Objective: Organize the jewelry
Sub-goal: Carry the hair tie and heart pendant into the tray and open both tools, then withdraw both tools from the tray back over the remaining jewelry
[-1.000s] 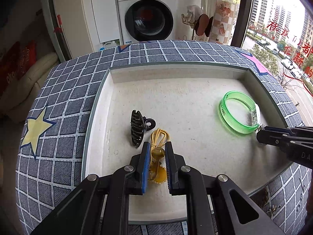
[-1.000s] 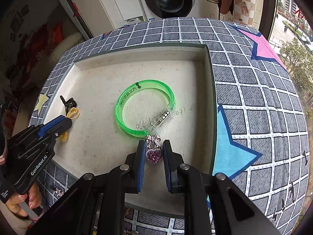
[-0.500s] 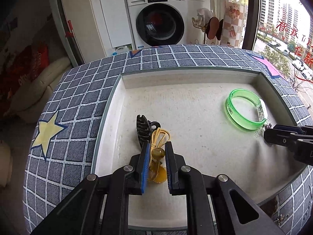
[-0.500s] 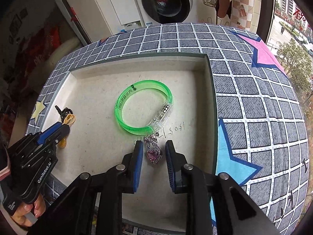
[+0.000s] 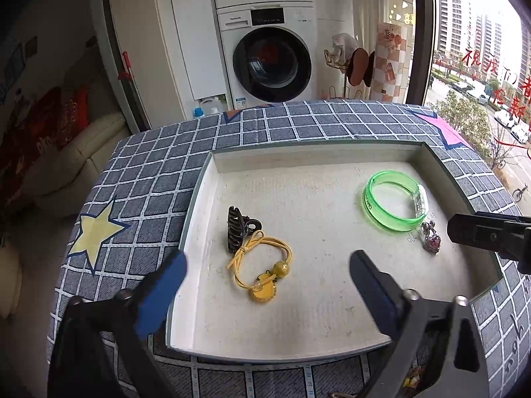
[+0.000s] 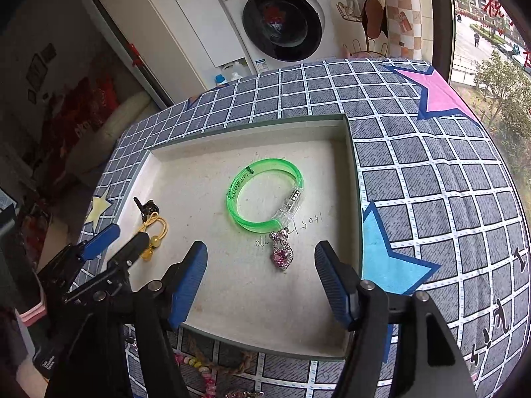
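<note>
A shallow white tray [image 5: 332, 325] [image 6: 252, 325] sits on a checked blue cloth. In it lie a black claw clip [image 5: 236, 229] [image 6: 145, 206], a yellow hair tie with beads [image 5: 262, 273] [image 6: 153, 234], a green bangle [image 5: 393, 205] [image 6: 264, 195] and a pink heart pendant [image 5: 431, 240] [image 6: 282, 254]. My left gripper [image 5: 267, 268] is open, raised just behind the hair tie, empty. My right gripper [image 6: 260, 258] is open, its fingers either side of the pendant, not touching it.
The checked cloth [image 6: 431, 179] with coloured stars surrounds the tray. Beaded jewelry [image 6: 199, 368] lies on the cloth at the tray's near edge. A washing machine [image 5: 268, 59] stands behind the table and a window is at the right.
Both grippers opened wide and drew back. The left let go of the yellow hair tie, the right let go of the heart pendant; both items now lie in the tray.
</note>
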